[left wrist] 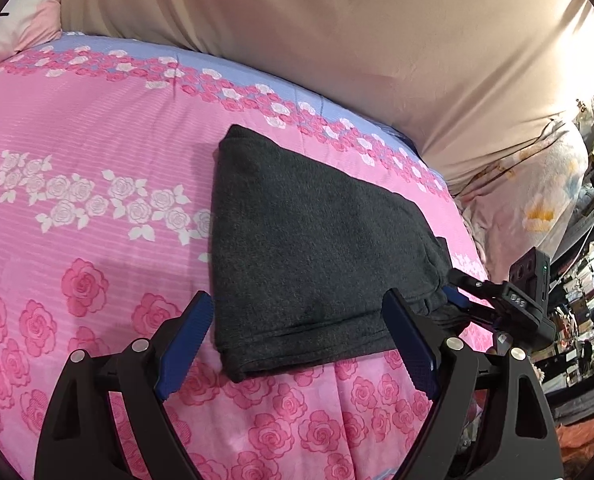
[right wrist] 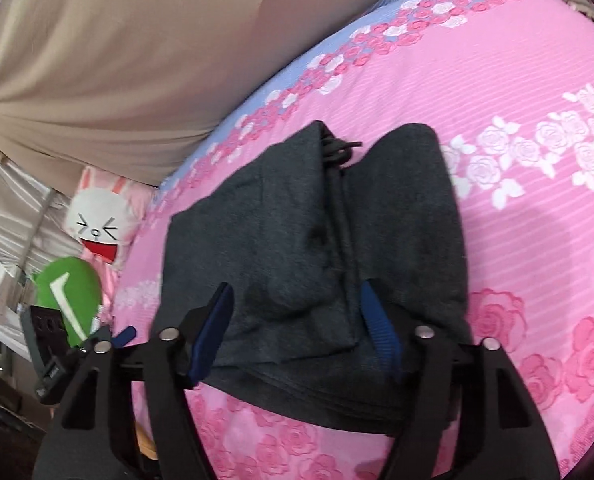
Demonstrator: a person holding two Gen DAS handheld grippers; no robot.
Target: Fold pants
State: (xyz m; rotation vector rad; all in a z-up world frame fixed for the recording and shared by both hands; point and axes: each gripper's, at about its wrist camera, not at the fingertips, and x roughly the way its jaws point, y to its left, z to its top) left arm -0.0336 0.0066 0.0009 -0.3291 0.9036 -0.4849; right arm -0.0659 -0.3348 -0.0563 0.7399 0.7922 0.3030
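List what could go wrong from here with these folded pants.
1. The right gripper is open astride the top layer of the pants; pulling back could drag that fold open.
2. The drawstring sticks out at the far end and may snag.
3. The left gripper stands open at the near edge; nudging could skew the stack on the soft bedspread.
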